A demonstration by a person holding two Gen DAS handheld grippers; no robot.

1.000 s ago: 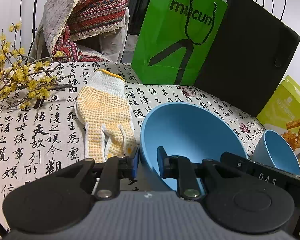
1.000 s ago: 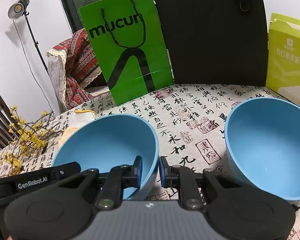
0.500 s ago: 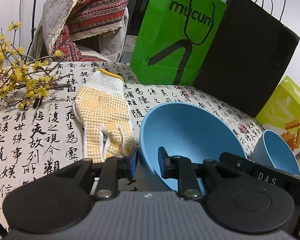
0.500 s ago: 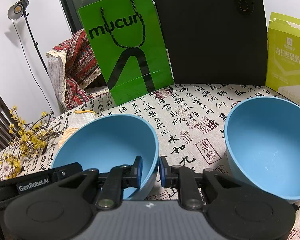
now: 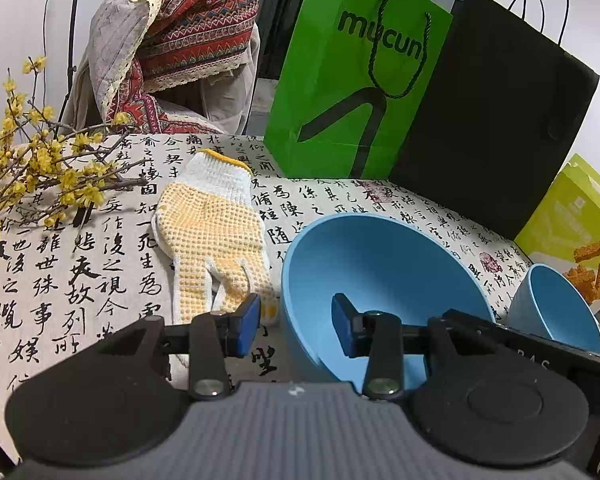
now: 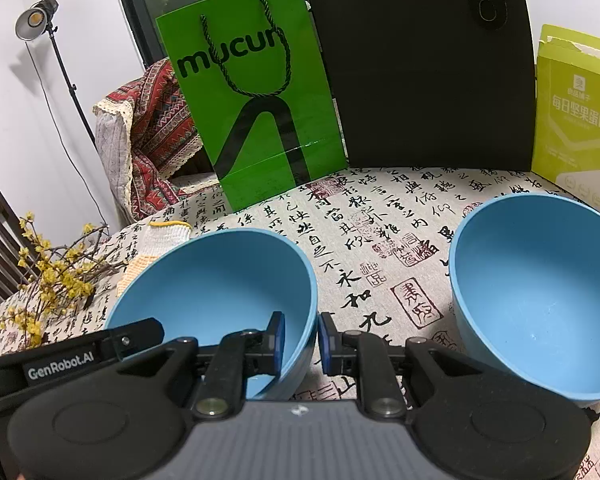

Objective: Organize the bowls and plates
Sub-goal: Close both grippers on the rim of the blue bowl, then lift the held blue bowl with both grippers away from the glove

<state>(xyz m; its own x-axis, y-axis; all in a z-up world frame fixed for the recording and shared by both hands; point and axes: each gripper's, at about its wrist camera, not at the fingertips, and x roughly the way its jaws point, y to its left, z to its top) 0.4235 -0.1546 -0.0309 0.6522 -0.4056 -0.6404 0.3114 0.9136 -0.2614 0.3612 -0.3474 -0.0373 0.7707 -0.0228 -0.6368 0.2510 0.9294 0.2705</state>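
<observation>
Since the earlier frame, left gripper [image 5: 295, 326] jaws have just been opening, releasing the near bowl [image 5: 380, 280] rim. Right gripper [image 6: 301, 344] clamps the rim. Second bowl [image 6: 540, 300] stands apart on the tabletop [image 6: 380, 240].

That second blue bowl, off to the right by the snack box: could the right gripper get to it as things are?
Probably not right away. The right gripper is shut on the rim of the near bowl. The second bowl sits apart on bare tablecloth with nothing between, so once it lets go, the way looks free.
</observation>
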